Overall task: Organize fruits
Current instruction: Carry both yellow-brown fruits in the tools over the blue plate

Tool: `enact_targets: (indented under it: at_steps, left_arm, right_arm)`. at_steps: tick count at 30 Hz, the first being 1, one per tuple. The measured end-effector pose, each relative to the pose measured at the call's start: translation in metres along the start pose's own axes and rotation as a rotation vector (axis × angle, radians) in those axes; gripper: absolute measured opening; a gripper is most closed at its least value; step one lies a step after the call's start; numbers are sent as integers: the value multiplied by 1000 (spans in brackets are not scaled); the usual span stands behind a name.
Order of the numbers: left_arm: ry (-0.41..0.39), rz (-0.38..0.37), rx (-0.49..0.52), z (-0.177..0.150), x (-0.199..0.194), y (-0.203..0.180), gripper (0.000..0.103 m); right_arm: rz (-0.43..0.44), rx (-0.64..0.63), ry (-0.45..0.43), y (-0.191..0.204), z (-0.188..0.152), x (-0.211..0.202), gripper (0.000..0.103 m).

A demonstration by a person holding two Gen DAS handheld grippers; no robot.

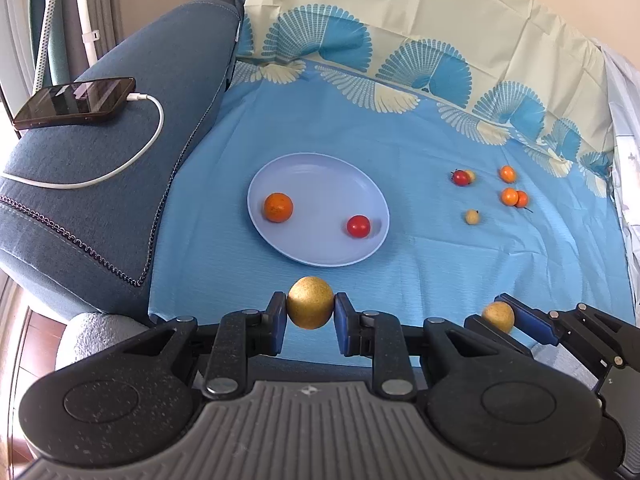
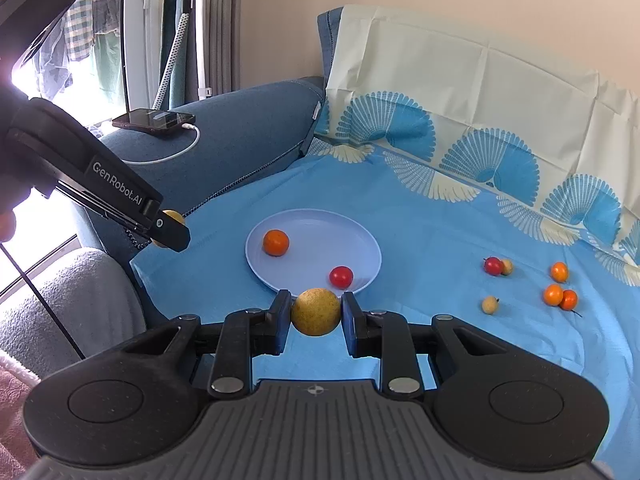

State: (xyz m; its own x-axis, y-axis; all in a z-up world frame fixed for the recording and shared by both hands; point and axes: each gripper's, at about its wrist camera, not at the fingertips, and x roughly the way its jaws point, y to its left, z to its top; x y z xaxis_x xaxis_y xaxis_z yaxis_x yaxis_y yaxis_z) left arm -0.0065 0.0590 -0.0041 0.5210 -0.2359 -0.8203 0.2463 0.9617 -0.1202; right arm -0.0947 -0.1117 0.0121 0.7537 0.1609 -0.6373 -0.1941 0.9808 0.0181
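Each gripper is clamped on a yellow fruit: the left gripper (image 1: 311,309) pinches one (image 1: 310,302) just short of the plate's (image 1: 320,258) near rim, and the right gripper (image 2: 316,313) pinches another (image 2: 316,312) at that same rim, probably to drop both beside the orange (image 1: 278,207) and the red fruit (image 1: 358,226) lying on the plate. The loose fruits (image 2: 554,294) wait on the cloth (image 2: 420,240) well right of the plate. Only the right wrist view shows the left gripper from the side, fruit peeking past its finger.

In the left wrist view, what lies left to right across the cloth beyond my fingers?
Phone on the sofa arm → orange on the plate → red tomato on the plate → small yellow fruit on the cloth → orange pair.
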Motion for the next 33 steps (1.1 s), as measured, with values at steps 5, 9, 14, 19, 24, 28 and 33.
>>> enact_targets:
  at_steps: [5, 9, 14, 19, 24, 28, 33]
  left_arm:
    - [5, 1, 5, 3, 5, -2, 28]
    - [7, -2, 5, 6, 8, -4, 28]
    - [8, -2, 4, 9, 11, -4, 28]
    - [14, -2, 6, 15, 18, -4, 28]
    - [26, 2, 10, 22, 30, -2, 28]
    - [37, 7, 12, 31, 45, -1, 28]
    - [51, 12, 17, 49, 66, -3, 28]
  right_arm:
    - [-2, 6, 9, 0, 0, 4, 28]
    - [-3, 14, 14, -2, 1, 7, 28]
    - [-4, 19, 22, -3, 1, 11, 28]
    - [0, 20, 32, -7, 2, 18, 28]
    - [2, 29, 41, -10, 4, 27, 28]
    - [4, 31, 48, -15, 7, 38, 28]
    - [7, 48, 63, -20, 15, 60, 28]
